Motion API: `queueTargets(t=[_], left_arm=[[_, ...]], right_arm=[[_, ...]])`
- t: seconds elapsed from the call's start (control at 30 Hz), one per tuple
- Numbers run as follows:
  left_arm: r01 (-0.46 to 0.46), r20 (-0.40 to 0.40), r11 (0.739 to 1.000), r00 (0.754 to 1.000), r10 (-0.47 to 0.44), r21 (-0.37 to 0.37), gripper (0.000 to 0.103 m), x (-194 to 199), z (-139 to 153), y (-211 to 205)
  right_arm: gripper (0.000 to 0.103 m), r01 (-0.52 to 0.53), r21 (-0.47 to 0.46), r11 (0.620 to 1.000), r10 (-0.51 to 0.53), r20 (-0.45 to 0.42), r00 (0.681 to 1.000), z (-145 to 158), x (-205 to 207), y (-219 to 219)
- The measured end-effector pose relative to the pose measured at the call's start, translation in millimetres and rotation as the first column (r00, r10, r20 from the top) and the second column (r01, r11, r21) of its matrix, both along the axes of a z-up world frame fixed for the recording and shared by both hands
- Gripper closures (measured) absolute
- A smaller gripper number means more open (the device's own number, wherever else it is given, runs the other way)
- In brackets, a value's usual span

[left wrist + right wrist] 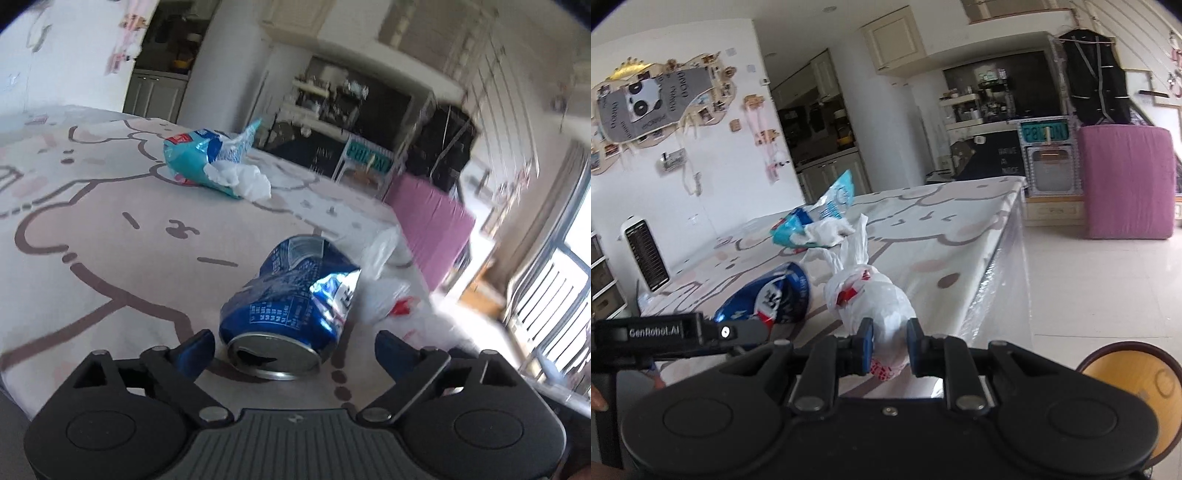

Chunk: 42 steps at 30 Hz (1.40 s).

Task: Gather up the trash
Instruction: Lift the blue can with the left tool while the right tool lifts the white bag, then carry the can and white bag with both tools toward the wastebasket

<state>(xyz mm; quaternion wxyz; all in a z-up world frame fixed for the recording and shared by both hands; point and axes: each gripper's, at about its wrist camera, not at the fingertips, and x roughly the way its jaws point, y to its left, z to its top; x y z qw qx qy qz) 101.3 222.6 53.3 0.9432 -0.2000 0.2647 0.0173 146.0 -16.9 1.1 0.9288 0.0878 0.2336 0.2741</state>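
Observation:
A crushed blue can (pixel 291 302) lies on its side on the cartoon-print tablecloth (pixel 92 240), its open end toward my left gripper (pixel 295 352), which is open with a finger on either side of the can's near end. The can also shows in the right wrist view (pixel 772 295). My right gripper (pixel 889 345) is shut on a white plastic bag with red print (pixel 871 295), near the table's right edge; the bag also shows in the left wrist view (pixel 384 295). A teal snack wrapper (pixel 199 155) with crumpled white tissue (pixel 243 181) lies farther back.
The table's right edge (pixel 997 251) drops to a tiled floor. A round wooden stool (pixel 1134 384) stands low on the right. A pink covered block (pixel 1126 181) and shelves stand beyond. A white heater (pixel 644 254) sits at the left.

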Motion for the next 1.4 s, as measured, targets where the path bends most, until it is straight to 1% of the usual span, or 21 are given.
queueTargets(t=[0.07,0.17,0.23,0.3,0.43,0.5,0.63,0.67,0.7,0.73,0.8,0.87,0.97,1.03,1.1,1.13,1.17,1.3,1.4], left_arm=[[-0.02,0.027,0.998,0.999,0.022,-0.062,0.004,-4.0,-2.1,4.4],[-0.075,0.036,0.99,0.996,0.08,-0.123,0.004,-6.7,-7.2,7.3],[-0.12,0.039,0.98,0.991,0.128,-0.156,0.004,-8.0,-11.3,8.8],[-0.15,0.061,0.973,0.985,0.163,-0.177,0.004,-8.7,-13.9,9.6],[-0.194,0.099,0.954,0.97,0.221,-0.229,0.005,-9.9,-18.2,7.5],[-0.223,0.11,0.948,0.961,0.253,-0.229,0.005,-10.7,-18.3,5.3],[-0.283,0.127,0.936,0.941,0.313,-0.209,0.005,-8.1,-19.0,-3.2],[-0.292,0.13,0.934,0.938,0.322,-0.205,0.007,-7.6,-19.1,-5.4],[-0.294,0.129,0.934,0.938,0.322,-0.202,0.01,-6.6,-19.5,-6.7],[-0.29,0.127,0.937,0.94,0.318,-0.197,0.015,-5.2,-19.8,-8.1],[-0.276,0.125,0.944,0.946,0.301,-0.183,0.02,-2.8,-20.7,-10.6],[-0.271,0.123,0.943,0.947,0.297,-0.193,0.026,-2.2,-22.0,-10.0],[-0.267,0.123,0.941,0.947,0.296,-0.21,0.028,-1.8,-22.5,-7.5],[-0.263,0.127,0.943,0.948,0.292,-0.202,0.028,-1.8,-22.7,-8.2],[-0.263,0.13,0.945,0.948,0.291,-0.196,0.028,-2.2,-22.7,-9.3],[-0.263,0.132,0.946,0.948,0.29,-0.192,0.029,-2.6,-22.5,-9.8],[-0.262,0.132,0.947,0.948,0.288,-0.184,0.029,-2.6,-22.1,-11.0],[-0.251,0.148,0.961,0.952,0.267,-0.115,0.029,-4.3,-17.5,-17.6],[-0.239,0.167,0.97,0.955,0.244,-0.05,0.029,-5.7,-11.0,-23.7]], right_arm=[[0.082,-0.016,0.001,1.0,0.016,0.003,1.0,-0.7,-0.5,1.6],[0.08,-0.023,-0.001,1.0,0.023,0.007,1.0,-2.0,-0.6,3.4],[0.076,-0.031,0.002,1.0,0.031,0.008,0.999,-3.7,-0.7,3.5],[0.071,-0.034,0.001,0.999,0.034,0.015,0.999,-5.4,-2.3,3.9],[0.063,-0.048,0.011,0.999,0.048,0.035,0.998,-7.1,-0.8,4.0],[0.058,-0.055,0.025,0.998,0.054,0.035,0.998,-8.1,1.6,4.4],[0.055,-0.046,0.026,0.999,0.045,0.037,0.998,-10.3,8.6,7.2],[0.054,-0.042,0.029,0.999,0.041,0.034,0.999,-11.4,11.1,7.5],[0.052,-0.038,0.033,0.999,0.037,0.031,0.999,-12.4,13.6,7.4],[0.052,-0.033,0.036,0.999,0.032,0.029,0.999,-13.3,15.6,7.3],[0.049,-0.029,0.043,0.999,0.028,0.021,0.999,-15.6,21.6,7.3],[0.046,-0.031,0.052,0.998,0.031,0.014,0.999,-18.0,27.6,7.3],[0.045,-0.031,0.083,0.996,0.031,0.001,1.0,-21.4,35.8,6.5],[0.045,-0.04,0.126,0.991,0.043,-0.021,0.999,-24.0,40.6,4.0],[0.047,-0.048,0.149,0.988,0.055,-0.041,0.998,-26.1,43.3,3.3],[0.052,-0.053,0.15,0.987,0.061,-0.049,0.997,-27.3,44.2,4.0],[0.065,-0.06,0.151,0.987,0.068,-0.053,0.996,-27.6,44.3,5.2],[0.075,-0.052,0.139,0.989,0.059,-0.048,0.997,-24.4,39.8,6.7],[0.078,-0.02,0.102,0.995,0.023,-0.031,0.999,-17.2,34.2,6.3]])
